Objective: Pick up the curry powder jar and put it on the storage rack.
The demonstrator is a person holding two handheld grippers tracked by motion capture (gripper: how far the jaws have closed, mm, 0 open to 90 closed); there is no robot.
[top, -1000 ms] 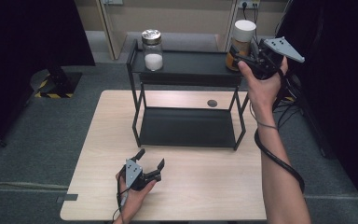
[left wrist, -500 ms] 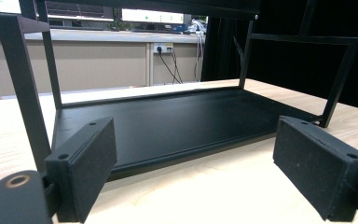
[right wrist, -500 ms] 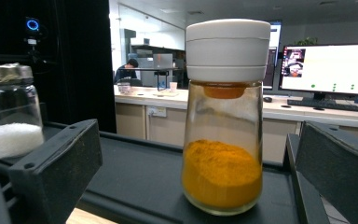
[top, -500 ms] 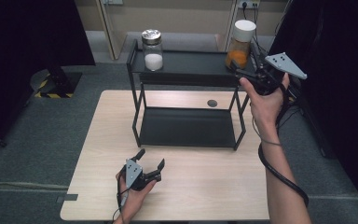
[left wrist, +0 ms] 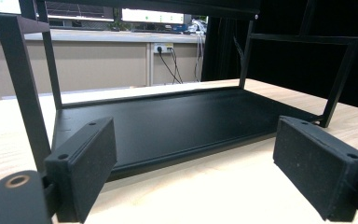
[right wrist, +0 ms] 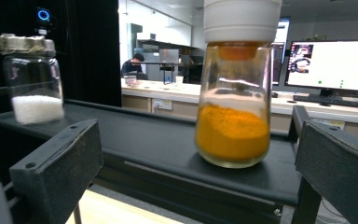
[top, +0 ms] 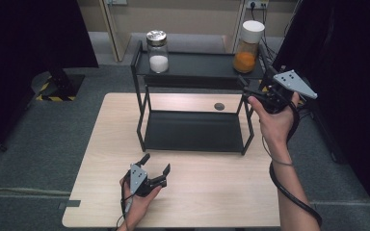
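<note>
A black two-tier metal rack point(top: 197, 134) stands on the wooden table point(top: 221, 192). On its top shelf stand a glass jar of orange powder with a white lid point(top: 247, 48) point(right wrist: 235, 84) at the right end and a jar of white powder with a metal lid point(top: 157, 51) point(right wrist: 31, 79) at the left. My right gripper point(top: 245, 86) point(right wrist: 196, 172) is open, held in the air just right of the rack and a little short of the orange jar. My left gripper point(top: 155, 164) point(left wrist: 191, 172) rests open near the table's front, facing the rack's bare lower shelf point(left wrist: 168, 126).
A small dark disc point(top: 219, 106) lies on the table behind the rack. The table's front edge is close to my left hand. Dark curtains flank the scene, and a cable point(top: 294, 192) trails from the right gripper along the forearm.
My right gripper has let go of the orange jar and drawn back and down to the right; the jar now stands alone on the top shelf. The left gripper has not moved.
</note>
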